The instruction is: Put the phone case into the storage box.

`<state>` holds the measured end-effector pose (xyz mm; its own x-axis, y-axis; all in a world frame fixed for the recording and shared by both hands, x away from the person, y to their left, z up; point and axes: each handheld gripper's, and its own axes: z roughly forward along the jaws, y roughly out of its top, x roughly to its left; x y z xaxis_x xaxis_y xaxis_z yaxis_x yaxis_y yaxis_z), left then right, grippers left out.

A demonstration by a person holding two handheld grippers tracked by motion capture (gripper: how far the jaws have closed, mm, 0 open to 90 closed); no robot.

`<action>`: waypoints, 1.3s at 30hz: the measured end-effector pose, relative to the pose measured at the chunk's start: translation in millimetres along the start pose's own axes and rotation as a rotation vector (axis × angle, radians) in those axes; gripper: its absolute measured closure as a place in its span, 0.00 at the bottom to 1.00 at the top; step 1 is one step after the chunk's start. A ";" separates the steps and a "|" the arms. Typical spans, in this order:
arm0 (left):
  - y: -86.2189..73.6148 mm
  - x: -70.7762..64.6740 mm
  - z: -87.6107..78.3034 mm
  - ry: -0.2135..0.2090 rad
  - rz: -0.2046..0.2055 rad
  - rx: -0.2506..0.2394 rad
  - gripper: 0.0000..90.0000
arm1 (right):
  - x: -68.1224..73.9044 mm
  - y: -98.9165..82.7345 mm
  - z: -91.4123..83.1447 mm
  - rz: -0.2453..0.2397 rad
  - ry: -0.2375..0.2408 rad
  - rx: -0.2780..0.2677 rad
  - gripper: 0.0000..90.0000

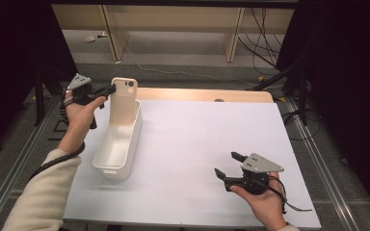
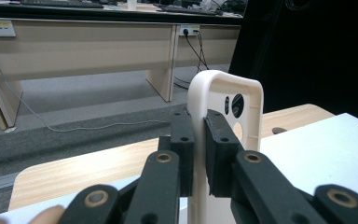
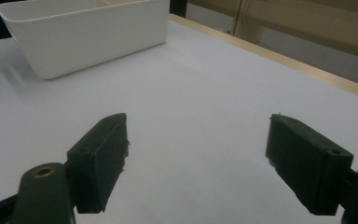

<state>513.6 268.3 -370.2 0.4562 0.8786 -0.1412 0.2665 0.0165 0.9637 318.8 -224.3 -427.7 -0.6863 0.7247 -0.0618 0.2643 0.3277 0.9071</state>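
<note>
A: Your left gripper (image 2: 195, 140) is clamped on the edge of the cream phone case (image 1: 124, 103), upright at the far end of the white bin (image 1: 107, 168). Lower it straight, then release

B: And the right gripper (image 1: 227, 168)?

A: Jaws wide, empty, near the table's (image 1: 197, 144) front edge. The left gripper view shows the pinch on the rim; the high view shows the case over the bin

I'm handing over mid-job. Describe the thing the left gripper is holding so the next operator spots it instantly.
On the white table, find the long white bin near its left edge. Standing upright at the bin's far end is a cream phone case, pinched by the left gripper; its camera cutouts mark it.
</note>
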 end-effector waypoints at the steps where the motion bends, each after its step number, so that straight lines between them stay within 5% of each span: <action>1: 0.0 0.1 0.3 0.001 0.001 0.000 0.92 | -0.1 0.0 0.1 0.000 0.000 0.000 0.25; 39: -7.2 5.8 20.0 0.025 0.003 0.050 0.92 | -0.2 -0.7 1.0 0.000 0.003 0.004 0.25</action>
<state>531.4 263.8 -382.4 0.4359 0.8902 -0.1325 0.3077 -0.0091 0.9514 319.4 -224.1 -428.7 -0.6885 0.7227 -0.0604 0.2668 0.3298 0.9055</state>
